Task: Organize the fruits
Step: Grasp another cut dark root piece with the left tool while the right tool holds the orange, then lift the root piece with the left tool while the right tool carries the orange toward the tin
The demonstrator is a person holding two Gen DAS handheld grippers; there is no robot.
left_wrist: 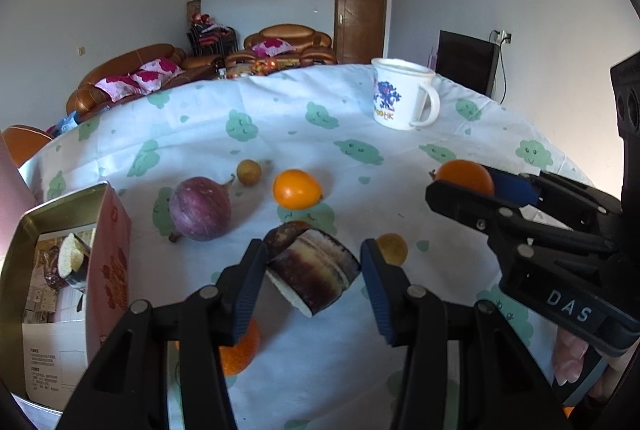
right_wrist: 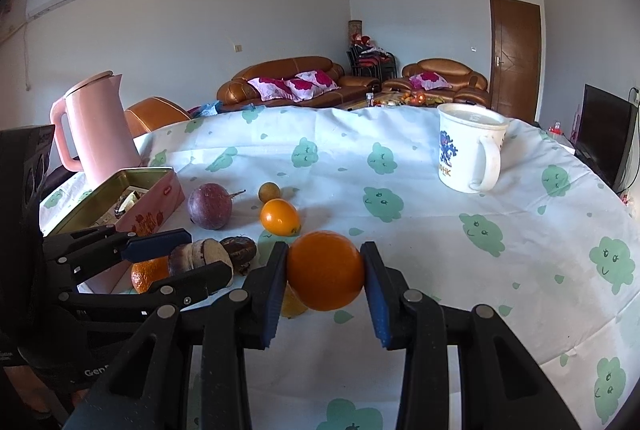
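The left wrist view rides low behind its own tongs [left_wrist: 314,284], looking forward and downward over the worktop [left_wrist: 400,197] toward the far door [left_wrist: 360,11]; the right wrist view sits likewise behind its tongs [right_wrist: 325,280], just to the right, facing the same way; both share the white mug [left_wrist: 402,93], the pink tin [right_wrist: 150,205], the sofas [right_wrist: 288,81], and each other's tongs.

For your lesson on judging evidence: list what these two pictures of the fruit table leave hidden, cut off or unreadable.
- Tin box: the left wrist view cuts its near end at the edge; the right wrist view's left tool covers its front.
- Orange on the cloth: mostly behind the tool's finger, left wrist view.
- Small yellow fruit: behind the held orange, right wrist view.
- Mug: contents unseen; lettering partly turned away.
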